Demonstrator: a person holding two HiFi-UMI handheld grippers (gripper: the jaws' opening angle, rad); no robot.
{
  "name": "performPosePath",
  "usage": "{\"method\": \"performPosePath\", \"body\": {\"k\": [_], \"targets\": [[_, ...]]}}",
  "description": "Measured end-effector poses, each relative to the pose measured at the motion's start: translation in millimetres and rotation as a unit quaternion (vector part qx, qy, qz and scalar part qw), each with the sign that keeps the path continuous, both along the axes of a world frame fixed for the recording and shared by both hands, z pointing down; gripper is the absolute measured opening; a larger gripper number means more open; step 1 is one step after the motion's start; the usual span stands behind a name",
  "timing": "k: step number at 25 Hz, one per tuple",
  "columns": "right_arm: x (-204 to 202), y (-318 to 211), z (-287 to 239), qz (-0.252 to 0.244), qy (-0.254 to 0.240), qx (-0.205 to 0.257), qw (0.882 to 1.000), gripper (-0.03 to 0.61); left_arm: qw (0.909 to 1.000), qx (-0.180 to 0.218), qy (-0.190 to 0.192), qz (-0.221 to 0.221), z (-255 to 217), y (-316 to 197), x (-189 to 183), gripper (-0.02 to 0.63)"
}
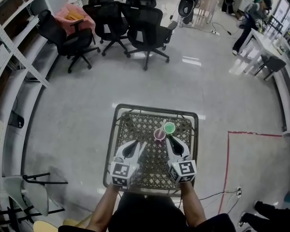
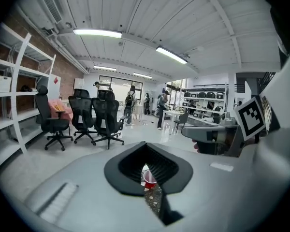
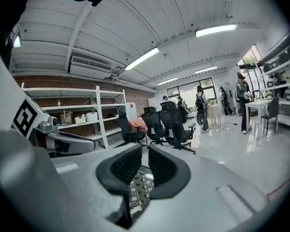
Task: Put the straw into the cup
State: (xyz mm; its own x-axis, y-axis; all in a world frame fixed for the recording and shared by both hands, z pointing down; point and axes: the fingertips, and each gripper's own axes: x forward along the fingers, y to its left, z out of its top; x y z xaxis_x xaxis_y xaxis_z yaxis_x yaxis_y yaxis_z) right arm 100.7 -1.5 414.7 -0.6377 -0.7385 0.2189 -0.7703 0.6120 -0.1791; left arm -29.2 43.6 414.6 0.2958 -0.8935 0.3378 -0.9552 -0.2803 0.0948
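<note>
Since no straw shows in any view, with the left gripper [image 1: 141,147] clenched on nothing and the right gripper [image 1: 168,140] slightly parted and empty, a stray swing could topple the pink cup [image 1: 159,134] or green cup [image 1: 169,127], far right on the table [image 1: 154,109].

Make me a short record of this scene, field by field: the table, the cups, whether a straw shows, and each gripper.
Table: metal lattice table
Cups: pink cup and green cup, upright, side by side toward the far edge
Straw: none visible
Left gripper: over the table, jaw tips together, nothing held
Right gripper: over the table, jaws slightly apart, nothing between them
</note>
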Motion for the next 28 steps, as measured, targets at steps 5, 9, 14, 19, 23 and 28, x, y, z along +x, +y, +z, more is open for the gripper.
{"method": "performPosePath", "body": {"k": [5, 9, 14, 19, 23, 28], "targets": [[8.2, 20.9, -8.0, 0.007, 0.000, 0.006, 1.000, 0.017, 0.9999, 0.013, -0.008, 0.005, -14.8, 15.9, 6.7, 0.006], [10.1, 36.2, -19.4, 0.011, 0.005, 0.015, 1.000, 0.003, 0.9998, 0.015, -0.010, 0.008, -25.7, 27.3, 10.6, 0.006], [15.0, 49.7, -14.0, 0.012, 0.015, 0.008, 1.000, 0.003, 0.9999, 0.006, -0.006, 0.008, -20.1, 37.0, 14.2, 0.006], [18.1, 51.3, -18.9, 0.025, 0.019, 0.008, 0.999, 0.003, 0.9998, 0.005, -0.004, 0.017, -17.5, 40.7, 17.9, 0.006], [19.8, 54.6, -18.1, 0.024, 0.020, 0.006, 0.999, 0.003, 0.9999, 0.003, -0.003, 0.012, -14.7, 42.8, 19.3, 0.006], [23.2, 60.6, -3.3, 0.016, 0.024, 0.004, 1.000, 0.003, 0.9999, -0.003, -0.007, 0.014, -9.2, 46.1, 21.2, 0.006]]}}
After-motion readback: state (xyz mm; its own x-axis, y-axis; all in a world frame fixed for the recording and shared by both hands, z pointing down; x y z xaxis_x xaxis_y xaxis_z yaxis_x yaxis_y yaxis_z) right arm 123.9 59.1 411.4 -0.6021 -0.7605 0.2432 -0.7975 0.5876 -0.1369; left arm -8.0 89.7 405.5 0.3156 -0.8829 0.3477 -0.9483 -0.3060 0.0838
